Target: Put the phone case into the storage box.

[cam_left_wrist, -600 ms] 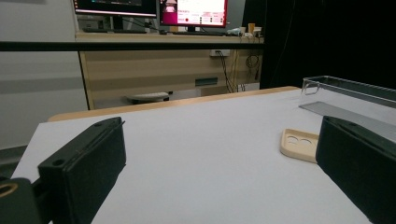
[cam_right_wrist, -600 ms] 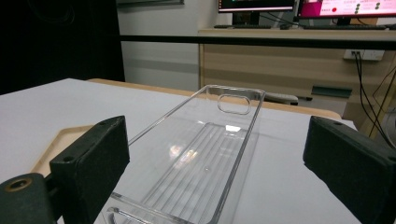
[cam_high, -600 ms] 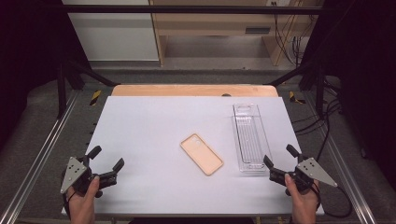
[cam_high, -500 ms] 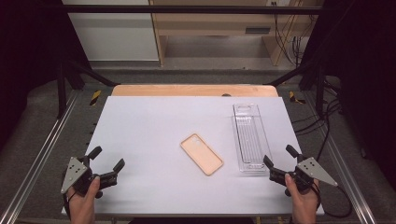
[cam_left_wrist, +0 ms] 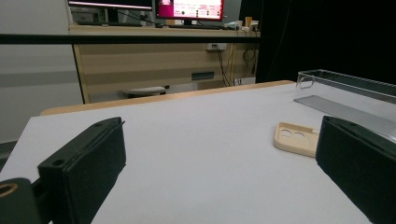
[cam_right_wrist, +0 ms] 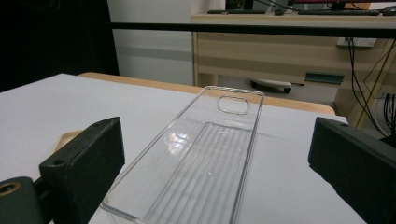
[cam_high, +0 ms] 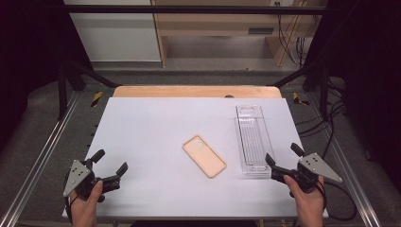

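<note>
We're holding L gripper [cam_high: 109,161] at the near-left corner of the white table [cam_high: 151,123], jaws apart, nothing btwn them. R gripper [cam_high: 283,158] is sitting near-right, jaws apart too, empty, just beside the near end of the clear plastic tray [cam_high: 253,139]. Tan phone case [cam_high: 204,156] is lying flat mid-table, just left of the tray, well apart from L gripper.

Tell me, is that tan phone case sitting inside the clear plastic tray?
No, the phone case lies flat on the white table, apart from the clear tray beside it.
</note>
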### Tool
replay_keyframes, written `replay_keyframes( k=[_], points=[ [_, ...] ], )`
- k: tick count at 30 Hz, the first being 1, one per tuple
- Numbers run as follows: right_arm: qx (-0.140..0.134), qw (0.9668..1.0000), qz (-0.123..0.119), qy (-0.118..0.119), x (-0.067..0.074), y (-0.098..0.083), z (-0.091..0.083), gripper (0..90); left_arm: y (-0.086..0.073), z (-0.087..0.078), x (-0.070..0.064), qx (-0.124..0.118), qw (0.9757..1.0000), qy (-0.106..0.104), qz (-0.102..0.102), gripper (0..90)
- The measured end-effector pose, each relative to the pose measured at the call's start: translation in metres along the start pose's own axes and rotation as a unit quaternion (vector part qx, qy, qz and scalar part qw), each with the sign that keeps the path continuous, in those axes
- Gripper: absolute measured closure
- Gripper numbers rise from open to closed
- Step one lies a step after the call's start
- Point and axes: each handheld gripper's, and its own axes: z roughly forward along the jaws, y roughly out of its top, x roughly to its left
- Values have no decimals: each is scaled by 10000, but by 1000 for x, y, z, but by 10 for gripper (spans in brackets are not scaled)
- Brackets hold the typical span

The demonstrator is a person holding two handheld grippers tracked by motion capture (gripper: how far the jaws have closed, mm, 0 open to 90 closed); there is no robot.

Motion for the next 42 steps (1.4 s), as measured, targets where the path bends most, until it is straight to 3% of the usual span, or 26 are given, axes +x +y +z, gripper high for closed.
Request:
replay_keyframes(
  k=[5, 7, 13, 18, 25, 26, 42],
  points=[
    [40, 9998, -177, 37, 11, 20, 5, 46, 0, 1, -1, 23, 10000, -23, -8, 14],
    [71, 9995, -290, 70, 20, 35, 12, 47, 0, 1, -1, 54, 10000, -38, 10, 14],
    [60, 9987, -462, 215, 36, 59, 29, 52, 0, 2, -3, 45, 10000, -73, -29, 14],
    [104, 9986, -446, 252, 48, 72, 46, 52, 0, 4, -3, 98, 9999, -94, 8, 14],
    [513, 9977, -366, 252, 61, 78, 69, 68, 1, 4, -4, 122, 9999, -107, 38, 14],
    [666, 9966, -413, 256, 66, 79, 77, 68, 1, 4, -4, 126, 9999, -109, 42, 14],
    [1081, 9906, -580, 609, 100, 77, 118, 61, 1, 5, -4, 152, 9998, -123, 50, 13]
  ],
)
